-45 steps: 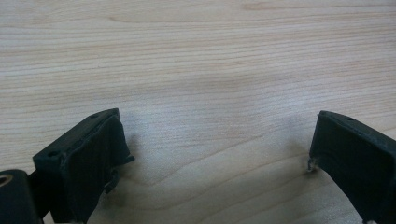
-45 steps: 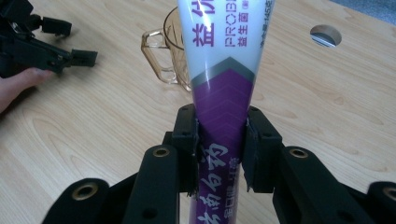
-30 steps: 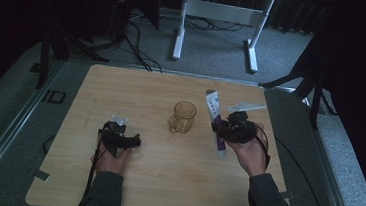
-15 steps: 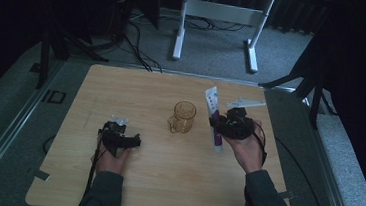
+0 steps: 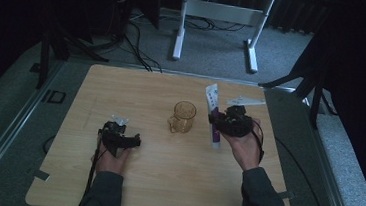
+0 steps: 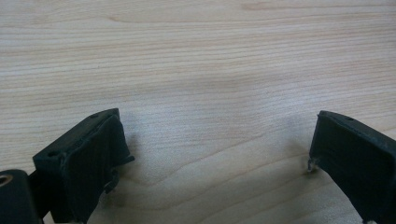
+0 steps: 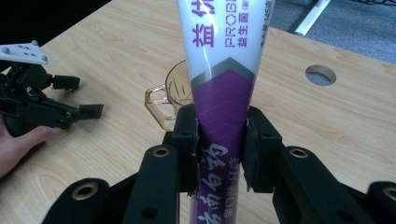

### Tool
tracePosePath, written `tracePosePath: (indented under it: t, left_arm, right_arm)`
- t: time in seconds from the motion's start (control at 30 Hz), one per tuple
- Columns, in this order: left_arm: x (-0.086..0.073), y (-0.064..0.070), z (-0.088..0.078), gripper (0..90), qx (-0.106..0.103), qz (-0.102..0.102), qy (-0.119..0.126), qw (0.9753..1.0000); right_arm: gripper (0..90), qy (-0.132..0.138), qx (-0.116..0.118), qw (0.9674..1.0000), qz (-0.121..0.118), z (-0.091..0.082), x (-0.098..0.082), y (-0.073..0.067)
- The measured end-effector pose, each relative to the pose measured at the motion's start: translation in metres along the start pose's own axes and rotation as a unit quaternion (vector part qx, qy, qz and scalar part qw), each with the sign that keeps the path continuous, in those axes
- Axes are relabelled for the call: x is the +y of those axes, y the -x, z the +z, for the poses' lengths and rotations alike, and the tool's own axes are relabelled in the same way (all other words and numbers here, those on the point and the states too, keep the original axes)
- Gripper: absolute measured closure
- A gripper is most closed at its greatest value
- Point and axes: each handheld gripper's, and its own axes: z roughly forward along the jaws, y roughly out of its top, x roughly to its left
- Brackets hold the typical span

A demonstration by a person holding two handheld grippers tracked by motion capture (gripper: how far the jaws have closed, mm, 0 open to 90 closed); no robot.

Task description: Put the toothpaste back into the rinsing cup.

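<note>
Right gripper (image 7: 218,140): we are seeing its jaws clamping a purple-and-white toothpaste tube (image 7: 223,88) on both sides of the purple part. In the high view the right gripper (image 5: 219,120) is sitting at the right of the counter (image 5: 164,181), with the tube (image 5: 213,116) running lengthwise through it, white end pointing away from the person and cap end toward them. We cannot tell whether the tube is touching the wood. Just left of it an amber glass mug (image 5: 183,117) is standing upright, handle toward the left. Left gripper (image 6: 215,154): its jaws are standing wide apart over bare wood, nothing between them. In the high view the left gripper (image 5: 130,139) is resting low on the counter's left half, well apart from the mug.
</note>
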Motion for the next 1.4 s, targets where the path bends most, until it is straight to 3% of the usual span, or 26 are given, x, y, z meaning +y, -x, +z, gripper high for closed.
tracePosePath:
  t: [0.2,0.57,1.4]
  left_arm:
    - [0.0,0.0,0.0,2.8,0.0,0.0,0.0,1.0]
    - [0.0,0.0,0.0,2.8,0.0,-0.001,0.0,1.0]
    - [0.0,0.0,0.0,2.8,0.0,0.001,0.0,1.0]
  right_arm:
    - [70.2,0.005,-0.002,1.0,0.004,0.001,0.001,0.001]
    - [70.1,0.039,-0.006,0.9992,0.009,0.007,0.002,0.002]
    - [70.4,0.066,-0.005,0.9975,0.024,0.022,0.007,0.006]
